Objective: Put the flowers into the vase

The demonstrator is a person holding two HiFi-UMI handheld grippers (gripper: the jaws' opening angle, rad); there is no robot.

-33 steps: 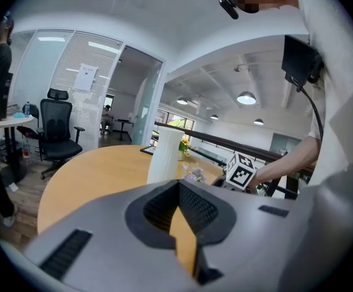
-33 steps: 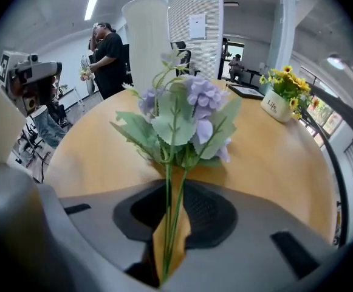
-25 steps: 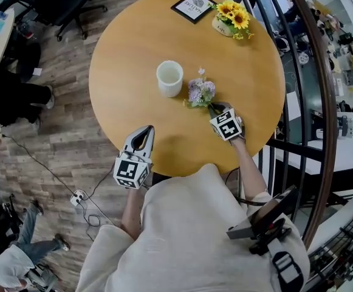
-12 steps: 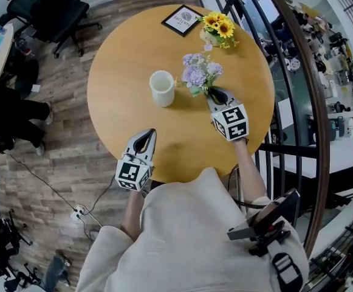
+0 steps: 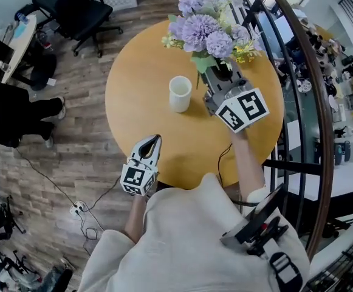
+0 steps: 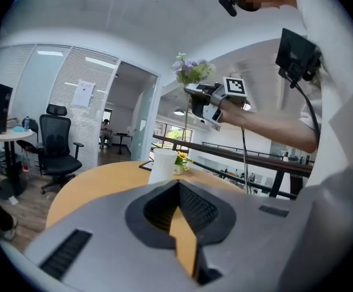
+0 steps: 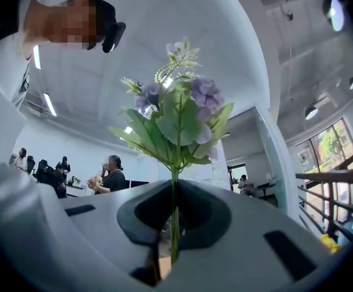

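Observation:
A bunch of purple artificial flowers (image 5: 205,30) with green leaves is held high above the round wooden table (image 5: 138,84). My right gripper (image 5: 220,73) is shut on its stem and points slightly upward. In the right gripper view the stem (image 7: 174,221) runs up between the closed jaws to the blooms (image 7: 177,111). The white vase (image 5: 180,93) stands upright near the table's middle, below and left of the flowers. My left gripper (image 5: 154,140) hovers shut and empty over the near table edge, aimed at the vase (image 6: 163,165). In that view the right gripper (image 6: 202,97) holds the flowers (image 6: 191,70) well above the vase.
A small pot of yellow sunflowers (image 6: 180,161) and a framed picture (image 6: 146,165) sit at the far side of the table, mostly hidden behind the bouquet in the head view. A dark railing (image 5: 323,108) curves along the right. An office chair (image 5: 73,8) stands at the back left.
My right gripper has lifted the flowers off the table, high up and toward the far side, tilting them upright. The left gripper has stayed about where it was.

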